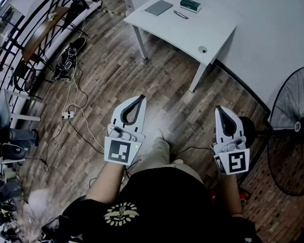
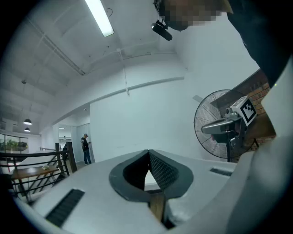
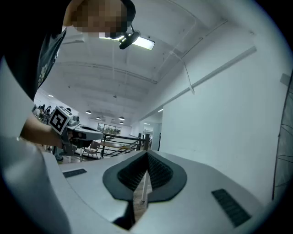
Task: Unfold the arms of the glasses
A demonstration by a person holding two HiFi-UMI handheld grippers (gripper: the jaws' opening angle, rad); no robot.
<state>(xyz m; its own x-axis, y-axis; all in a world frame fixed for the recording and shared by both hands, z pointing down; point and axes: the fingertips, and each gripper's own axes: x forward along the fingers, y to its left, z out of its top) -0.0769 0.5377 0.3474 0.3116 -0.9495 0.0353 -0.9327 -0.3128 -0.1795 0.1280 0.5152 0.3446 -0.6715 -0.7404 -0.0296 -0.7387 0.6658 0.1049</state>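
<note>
Left white two-jaw gripper (image 1: 141, 98): jaw tips together, nothing held. Right white two-jaw gripper (image 1: 218, 109): closed too, empty. Thin dark-framed glasses (image 1: 180, 15) on white rectangular table (image 1: 205, 28), well apart from both.

Table (image 1: 215, 33) stands far, centre-right; on it the glasses (image 1: 180, 15) lie between a flat pad (image 1: 159, 7) to the left and a box (image 1: 190, 5) just behind. Fan (image 1: 293, 131) at right, railing (image 1: 35, 34) far left. Left gripper (image 1: 141, 96) and right gripper (image 1: 218, 108) near, well apart from the table.
</note>
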